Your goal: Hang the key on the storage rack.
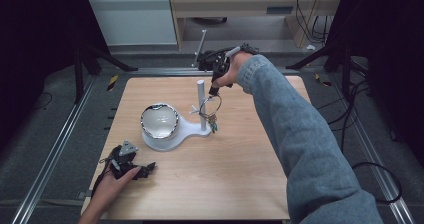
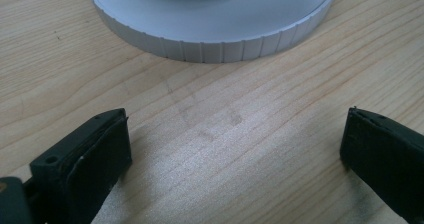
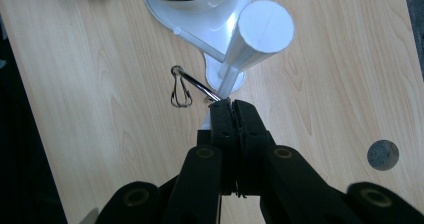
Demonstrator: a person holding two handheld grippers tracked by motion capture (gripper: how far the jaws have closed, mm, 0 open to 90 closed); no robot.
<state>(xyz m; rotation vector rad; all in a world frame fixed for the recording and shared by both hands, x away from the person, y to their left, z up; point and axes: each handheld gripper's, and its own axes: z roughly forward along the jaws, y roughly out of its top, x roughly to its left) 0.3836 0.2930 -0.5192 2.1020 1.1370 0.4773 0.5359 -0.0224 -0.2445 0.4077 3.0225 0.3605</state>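
A white stand (image 1: pixel 187 130) sits mid-table, with an upright post (image 1: pixel 201 104) and a shiny bowl (image 1: pixel 159 120) on its round base. Beside the top of the post, my right gripper (image 1: pixel 214 91) is shut on a metal key ring (image 1: pixel 210 106) from which small keys hang. In the right gripper view the jaws (image 3: pixel 231 104) pinch the ring (image 3: pixel 197 85) next to the post (image 3: pixel 264 28), and a small clip (image 3: pixel 180 93) dangles from it. My left gripper (image 1: pixel 146 169) rests on the table at the front left, open (image 2: pixel 235 144), with bare wood between its pads and the stand's ribbed base (image 2: pixel 215 41) just ahead.
The wooden table (image 1: pixel 235 164) has a small round hole (image 3: pixel 382 155) near its edge. Metal rails run along both sides of the table. Cables lie on the floor at the right, and a cabinet (image 1: pixel 132 16) stands beyond the far edge.
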